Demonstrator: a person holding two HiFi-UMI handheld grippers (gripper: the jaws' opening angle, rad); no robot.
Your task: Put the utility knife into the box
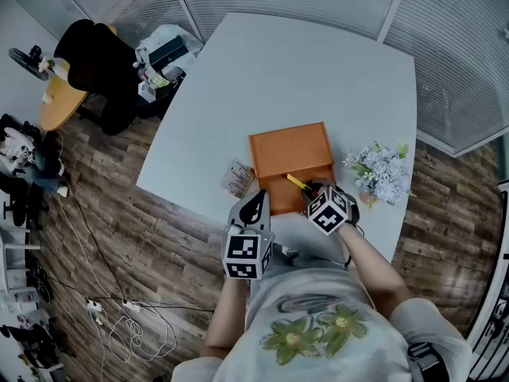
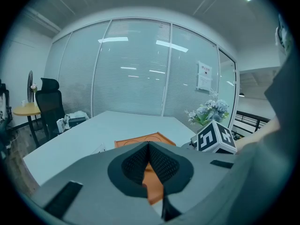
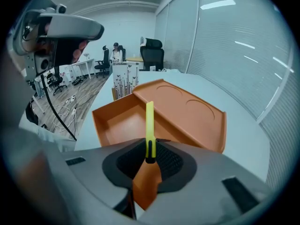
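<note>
An orange box [image 1: 290, 146] lies on the pale table [image 1: 318, 70], its lid slid back so the near compartment [image 3: 117, 125] is uncovered. My right gripper [image 1: 318, 191] is shut on a yellow utility knife [image 3: 149, 121]. The knife [image 1: 298, 183] points forward over the uncovered compartment, just above the box's near edge. My left gripper [image 1: 253, 212] hovers at the box's near left corner. In the left gripper view its pads [image 2: 140, 161] meet at the tips with nothing between them, and the box [image 2: 140, 139] lies just beyond.
A bunch of pale flowers [image 1: 382, 172] lies right of the box, and a small printed packet [image 1: 237, 177] sits at its left. The table's near edge runs under my grippers. A black office chair [image 1: 99, 66], a round wooden table [image 1: 56, 102] and floor cables [image 1: 119, 317] lie to the left.
</note>
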